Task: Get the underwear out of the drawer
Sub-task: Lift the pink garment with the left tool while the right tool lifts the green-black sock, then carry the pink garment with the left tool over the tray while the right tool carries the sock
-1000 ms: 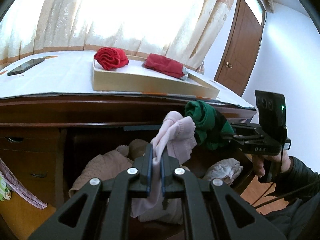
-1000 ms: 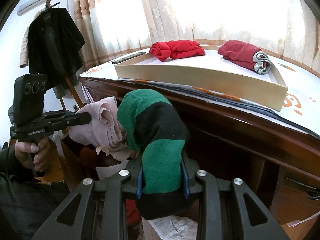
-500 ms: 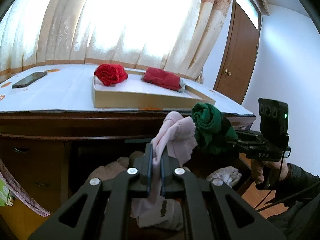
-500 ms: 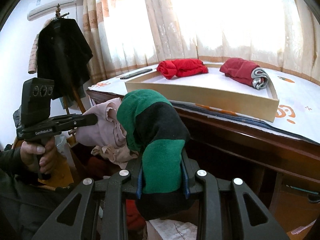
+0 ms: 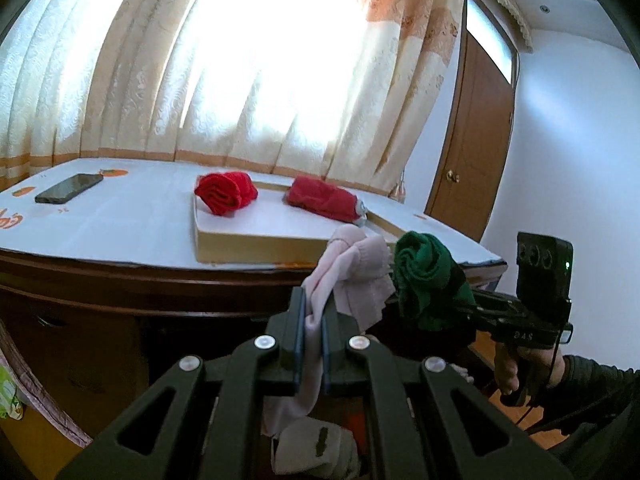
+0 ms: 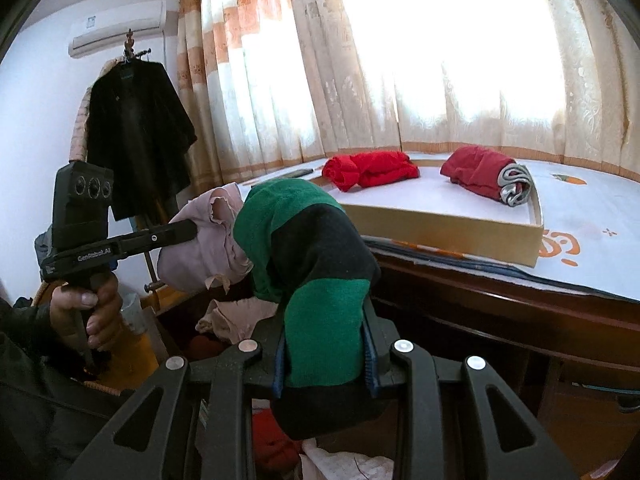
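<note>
- The left gripper [image 5: 311, 312] has its jaws pinched almost together on a pale pink garment [image 5: 352, 276], which bunches above the fingertips and trails down below them.
- The right gripper [image 6: 325, 344] is clamped on a rolled green-and-black pair of underwear [image 6: 320, 264]; its jaws stand a little apart, pressed against the thick roll from both sides.
- Both pieces are held in the air in front of the dark wooden desk [image 5: 132, 288], side by side and nearly touching, above the open drawer [image 6: 224, 320], where more crumpled clothes lie.
- On the desk's white cover sits a shallow cardboard tray [image 5: 256, 240] with two rolled red garments inside: a bright red one [image 5: 226, 192] at its left end and a darker red one [image 5: 322, 198] with a grey waistband to the right.
- A black phone [image 5: 68, 188] lies flat on the cover, well apart from the tray.
- A hand [image 6: 90, 308] grips the left tool's handle; a dark coat [image 6: 136, 136] hangs on a stand by the curtains.
</note>
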Motion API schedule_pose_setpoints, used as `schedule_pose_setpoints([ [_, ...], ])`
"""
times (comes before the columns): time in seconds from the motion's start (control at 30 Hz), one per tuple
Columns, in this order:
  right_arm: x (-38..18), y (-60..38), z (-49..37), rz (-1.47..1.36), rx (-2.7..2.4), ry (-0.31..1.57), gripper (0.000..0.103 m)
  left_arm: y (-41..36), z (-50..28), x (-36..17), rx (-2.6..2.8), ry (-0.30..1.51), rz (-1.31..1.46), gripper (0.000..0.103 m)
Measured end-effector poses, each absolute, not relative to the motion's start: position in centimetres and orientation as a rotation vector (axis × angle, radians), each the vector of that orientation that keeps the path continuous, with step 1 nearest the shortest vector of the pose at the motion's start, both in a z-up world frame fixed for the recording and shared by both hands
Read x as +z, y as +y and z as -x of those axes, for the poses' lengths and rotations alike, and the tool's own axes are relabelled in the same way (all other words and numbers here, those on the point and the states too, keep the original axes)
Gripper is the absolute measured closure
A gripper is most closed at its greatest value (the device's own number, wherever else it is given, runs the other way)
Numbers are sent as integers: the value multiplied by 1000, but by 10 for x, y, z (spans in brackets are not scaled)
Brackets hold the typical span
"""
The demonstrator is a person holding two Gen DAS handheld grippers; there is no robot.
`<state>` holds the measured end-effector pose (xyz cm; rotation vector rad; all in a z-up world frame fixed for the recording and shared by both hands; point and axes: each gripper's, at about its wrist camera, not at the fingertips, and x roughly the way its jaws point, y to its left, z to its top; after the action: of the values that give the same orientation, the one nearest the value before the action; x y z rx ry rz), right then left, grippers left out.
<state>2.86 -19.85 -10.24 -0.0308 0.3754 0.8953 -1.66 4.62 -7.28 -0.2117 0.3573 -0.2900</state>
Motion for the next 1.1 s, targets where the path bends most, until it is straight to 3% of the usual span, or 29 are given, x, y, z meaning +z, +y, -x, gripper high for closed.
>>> schedule_pose_setpoints([
  [1.1, -44, -209, -49, 27, 834, 374, 71, 37, -15, -7, -301, 259, 118, 99],
])
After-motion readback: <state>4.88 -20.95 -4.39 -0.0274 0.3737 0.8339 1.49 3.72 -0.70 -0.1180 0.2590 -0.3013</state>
